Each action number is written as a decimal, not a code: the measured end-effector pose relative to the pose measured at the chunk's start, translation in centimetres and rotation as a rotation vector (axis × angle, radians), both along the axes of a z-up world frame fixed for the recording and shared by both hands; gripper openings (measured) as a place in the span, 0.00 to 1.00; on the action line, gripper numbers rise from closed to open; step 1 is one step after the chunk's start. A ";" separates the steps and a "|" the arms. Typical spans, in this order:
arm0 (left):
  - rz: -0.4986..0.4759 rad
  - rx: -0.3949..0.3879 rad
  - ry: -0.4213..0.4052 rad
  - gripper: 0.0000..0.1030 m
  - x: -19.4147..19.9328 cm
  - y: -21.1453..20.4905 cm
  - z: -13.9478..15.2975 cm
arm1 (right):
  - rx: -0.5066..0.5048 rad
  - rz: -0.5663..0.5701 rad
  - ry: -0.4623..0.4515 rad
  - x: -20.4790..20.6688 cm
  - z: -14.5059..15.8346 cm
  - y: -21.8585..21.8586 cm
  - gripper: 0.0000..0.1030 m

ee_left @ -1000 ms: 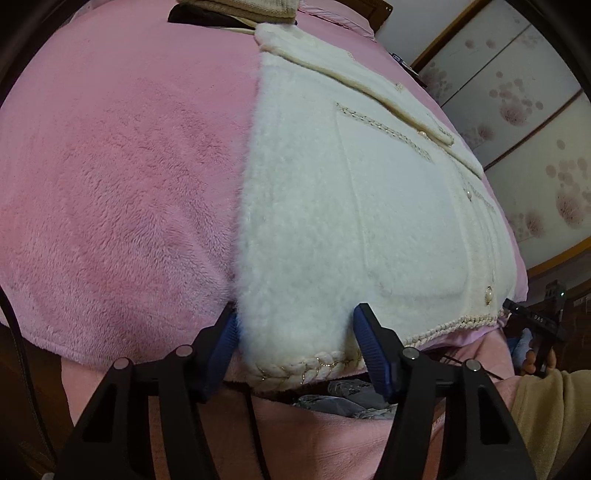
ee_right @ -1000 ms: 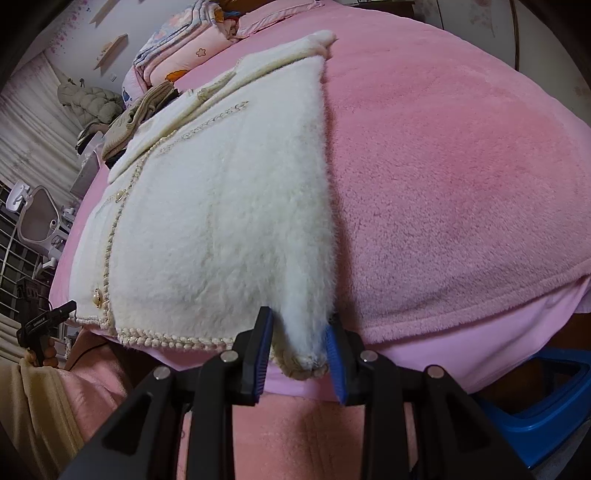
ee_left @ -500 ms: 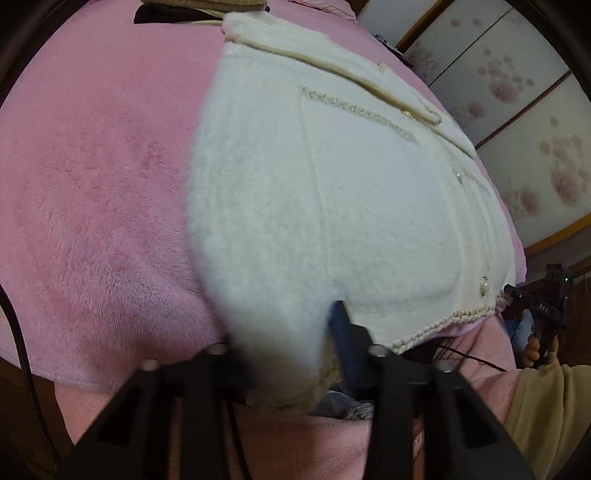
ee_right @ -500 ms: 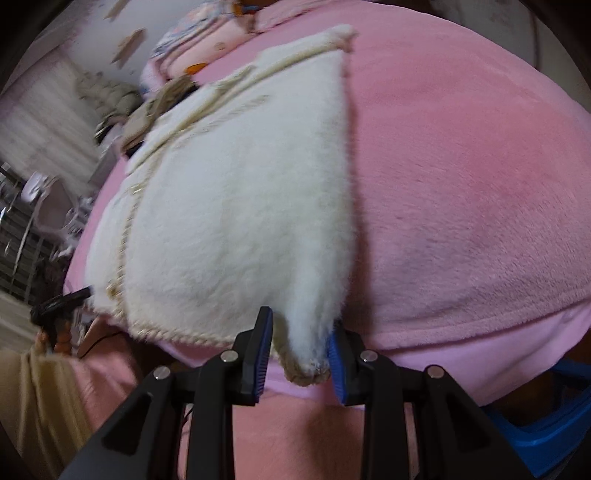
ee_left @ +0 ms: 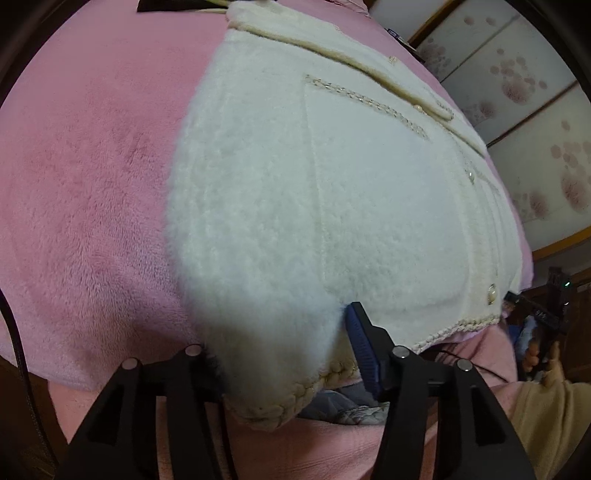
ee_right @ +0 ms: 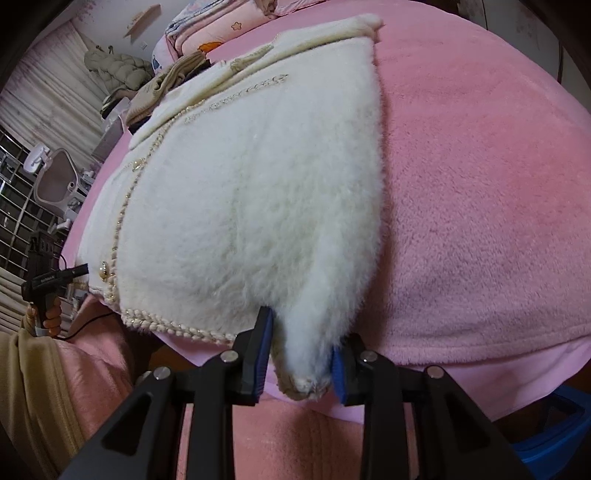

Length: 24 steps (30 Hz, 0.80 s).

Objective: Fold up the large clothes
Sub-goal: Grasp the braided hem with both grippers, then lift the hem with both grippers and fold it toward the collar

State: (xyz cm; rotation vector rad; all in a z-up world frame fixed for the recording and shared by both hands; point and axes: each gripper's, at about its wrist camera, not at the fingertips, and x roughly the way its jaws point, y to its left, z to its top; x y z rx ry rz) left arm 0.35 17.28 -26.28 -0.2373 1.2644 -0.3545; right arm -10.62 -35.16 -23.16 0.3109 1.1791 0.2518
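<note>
White fuzzy jacket (ee_left: 332, 206) lies flat on the pink blanket (ee_left: 85, 206) covering the bed, hem at the near edge, collar toward the top of the frame. It fills centre-right of the left wrist view and centre-left of the right wrist view.

Left gripper (ee_left: 288, 354): bottom centre of its frame, hem corner bunched between the jaws. Jaws have just been opening a little after closing in; the right-hand blue pad (ee_left: 364, 350) shows a sliver of gap to the fabric, the left-hand one is buried under the fleece. Can't tell if it is gripping or just straddling.

Right gripper (ee_right: 301, 350): bottom centre of its frame, jaws narrow, clamped on the other hem corner, braided trim (ee_right: 303, 386) hanging out below the pads.

Right wrist view, lower left: a hand (ee_right: 50, 314) holding the left gripper's handle. Upper left: stacked bedding (ee_right: 218, 29), office chair (ee_right: 55, 181).
</note>
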 end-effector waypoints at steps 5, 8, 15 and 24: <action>-0.018 0.041 -0.011 0.11 0.1 -0.9 1.8 | -0.181 0.068 -0.087 -0.7 2.6 2.9 0.11; 0.013 0.013 -0.002 0.10 0.3 -0.7 2.9 | -0.169 0.090 -0.198 -1.5 6.2 3.9 0.10; 0.253 -0.309 0.013 0.10 1.7 3.2 6.5 | 0.010 0.008 -0.399 0.0 13.8 2.5 0.10; 0.363 -0.377 -0.079 0.10 8.8 3.6 12.5 | 0.089 -0.073 -0.523 6.9 18.9 1.9 0.10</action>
